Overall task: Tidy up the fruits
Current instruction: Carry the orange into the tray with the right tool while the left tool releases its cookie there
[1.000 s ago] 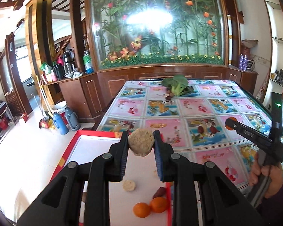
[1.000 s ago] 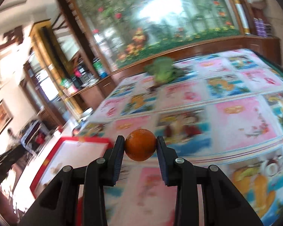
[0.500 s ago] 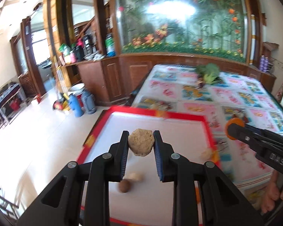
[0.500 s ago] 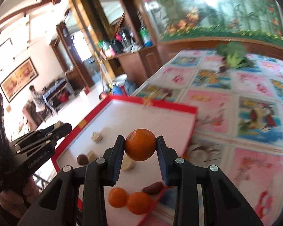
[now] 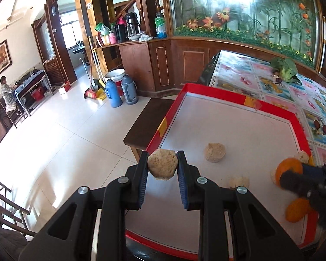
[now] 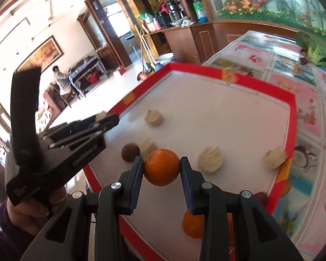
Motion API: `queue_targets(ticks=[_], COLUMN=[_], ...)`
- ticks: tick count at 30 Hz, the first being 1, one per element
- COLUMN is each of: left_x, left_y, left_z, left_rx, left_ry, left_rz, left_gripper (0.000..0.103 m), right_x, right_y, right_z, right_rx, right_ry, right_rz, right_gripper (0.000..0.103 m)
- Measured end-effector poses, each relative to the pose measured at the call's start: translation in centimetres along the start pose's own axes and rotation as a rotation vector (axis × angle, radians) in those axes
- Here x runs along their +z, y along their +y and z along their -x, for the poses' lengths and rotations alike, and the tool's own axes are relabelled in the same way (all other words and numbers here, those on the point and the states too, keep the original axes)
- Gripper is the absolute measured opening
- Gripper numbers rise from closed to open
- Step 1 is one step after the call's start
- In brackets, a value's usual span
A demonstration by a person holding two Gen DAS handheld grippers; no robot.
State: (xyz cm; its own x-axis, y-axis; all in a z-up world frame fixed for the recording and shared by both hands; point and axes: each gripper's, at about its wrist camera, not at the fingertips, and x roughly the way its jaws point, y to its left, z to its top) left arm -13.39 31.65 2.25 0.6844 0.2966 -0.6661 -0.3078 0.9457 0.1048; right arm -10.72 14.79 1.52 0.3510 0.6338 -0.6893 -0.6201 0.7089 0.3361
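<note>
1. The round orange citrus fruit [image 6: 162, 167] is pinched across its middle by the right tool [image 6: 162, 169], above the near part of the white red-rimmed tray [image 6: 292, 100].
2. It looks firm, smooth-skinned and light; gripping at its widest girth should stop it rolling out.
3. The left tool [image 5: 162, 167] pinches a tan, rough, faceted lump [image 5: 162, 164] over the tray's near left edge; it looks crumbly, so gentle pressure seems wise.
4. Similar lumps and oranges lie on the tray, which rests on the patterned bench [image 5: 293, 87].

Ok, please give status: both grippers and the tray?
Left gripper shut on beige piece. Right gripper shut on orange. Both over red tray. Nothing blocking.
</note>
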Motion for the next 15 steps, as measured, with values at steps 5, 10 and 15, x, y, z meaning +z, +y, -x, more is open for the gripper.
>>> queue_targets(ticks=[5,10,15], left_x=[-0.5,-0.6,-0.7], left_y=[-0.4,-0.6,-1.3], left_z=[-0.9,-1.9,-2.2], left_rx=[-0.001,0.016,0.041], left_ry=[0.029,0.068,0.078], left_rz=[-0.021,-0.021,-0.041], left_gripper=[0.027,0.027,0.05], right_x=[-0.4,-0.6,-0.7], right_y=[0.6,0.8,1.0], right_z=[-0.7,-0.5,-0.4], right_rx=[-0.049,-0.059,-0.056], right_ry=[0.011,0.014,0.015], right_rz=[0.039,0.057,0.093], right_gripper=[0.033,0.034,0.042])
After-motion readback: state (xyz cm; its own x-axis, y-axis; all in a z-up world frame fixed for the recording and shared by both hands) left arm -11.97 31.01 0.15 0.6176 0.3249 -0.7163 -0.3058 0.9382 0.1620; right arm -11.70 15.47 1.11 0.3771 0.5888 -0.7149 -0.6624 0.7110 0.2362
